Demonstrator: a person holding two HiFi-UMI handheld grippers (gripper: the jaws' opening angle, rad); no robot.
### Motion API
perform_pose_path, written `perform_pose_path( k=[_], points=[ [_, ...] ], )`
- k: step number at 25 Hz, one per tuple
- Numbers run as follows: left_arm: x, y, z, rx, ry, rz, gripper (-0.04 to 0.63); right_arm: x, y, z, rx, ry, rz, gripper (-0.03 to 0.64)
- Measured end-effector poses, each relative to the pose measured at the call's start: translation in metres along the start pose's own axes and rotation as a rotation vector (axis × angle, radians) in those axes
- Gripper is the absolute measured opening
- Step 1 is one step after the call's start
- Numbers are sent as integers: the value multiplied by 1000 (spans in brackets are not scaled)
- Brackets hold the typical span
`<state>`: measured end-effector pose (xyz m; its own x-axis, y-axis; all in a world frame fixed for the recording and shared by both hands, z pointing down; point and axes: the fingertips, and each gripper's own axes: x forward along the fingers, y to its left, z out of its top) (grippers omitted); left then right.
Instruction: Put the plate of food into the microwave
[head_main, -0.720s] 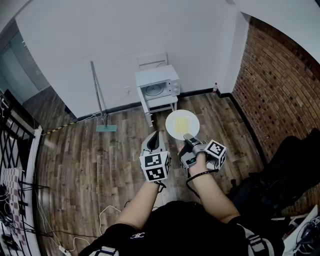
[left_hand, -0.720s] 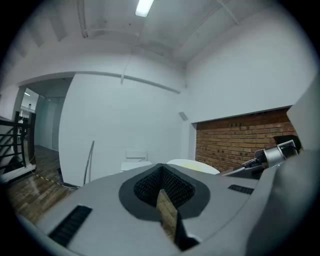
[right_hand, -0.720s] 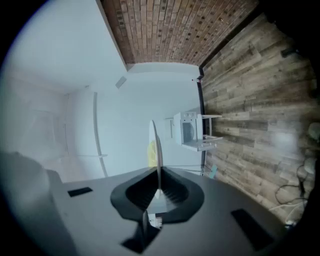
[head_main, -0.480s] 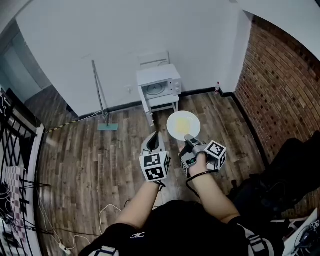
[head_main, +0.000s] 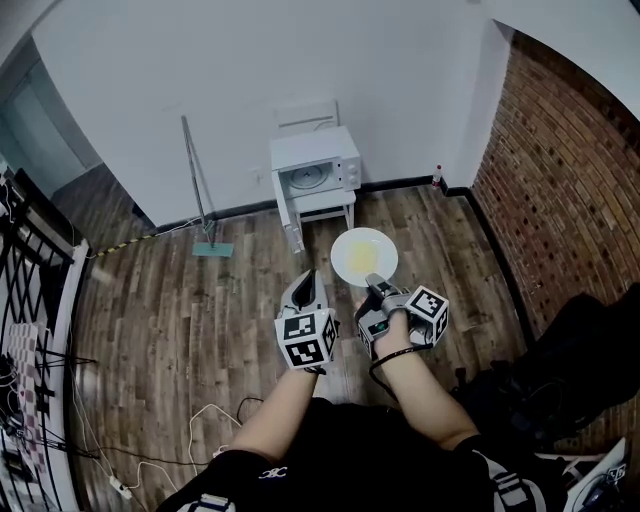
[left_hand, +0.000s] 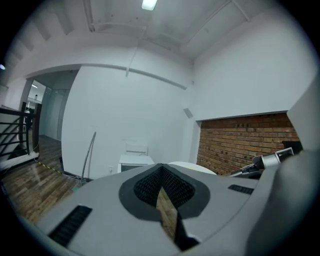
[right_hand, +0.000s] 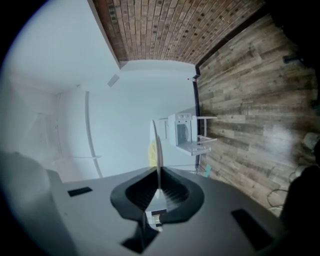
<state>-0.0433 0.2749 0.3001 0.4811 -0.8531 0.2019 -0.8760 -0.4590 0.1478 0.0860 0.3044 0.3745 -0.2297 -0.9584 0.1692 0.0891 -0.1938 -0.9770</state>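
A white plate (head_main: 364, 256) with yellow food on it hangs level over the wooden floor. My right gripper (head_main: 376, 287) is shut on the plate's near rim. In the right gripper view the plate (right_hand: 157, 145) shows edge-on, rising from between the closed pads. My left gripper (head_main: 305, 288) floats beside it at the left, shut with nothing in it, its marker cube (head_main: 305, 339) toward me. The white microwave (head_main: 315, 170) stands on a small white stand against the far wall, well beyond the plate. It also shows small in both gripper views: microwave (left_hand: 134, 161), microwave (right_hand: 182, 132).
A metal pole on a teal base (head_main: 212, 250) leans by the wall left of the microwave. A brick wall (head_main: 560, 190) closes the right side. A small bottle (head_main: 437, 176) stands in the far corner. Cables (head_main: 215, 425) lie on the floor at lower left.
The plate and both grippers have drifted slightly lower in the head view. The right gripper's hold on the plate is unchanged.
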Motion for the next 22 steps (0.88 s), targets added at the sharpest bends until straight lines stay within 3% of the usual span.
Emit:
perform_pose_path(
  k=[10,22],
  points=[
    [55,9,1,-21,-9,11,-3,44,4,28,-31,30,15,25],
    [224,66,27,-46,17,-27,-3,199,20,85,-21,40,-15,25]
  ],
)
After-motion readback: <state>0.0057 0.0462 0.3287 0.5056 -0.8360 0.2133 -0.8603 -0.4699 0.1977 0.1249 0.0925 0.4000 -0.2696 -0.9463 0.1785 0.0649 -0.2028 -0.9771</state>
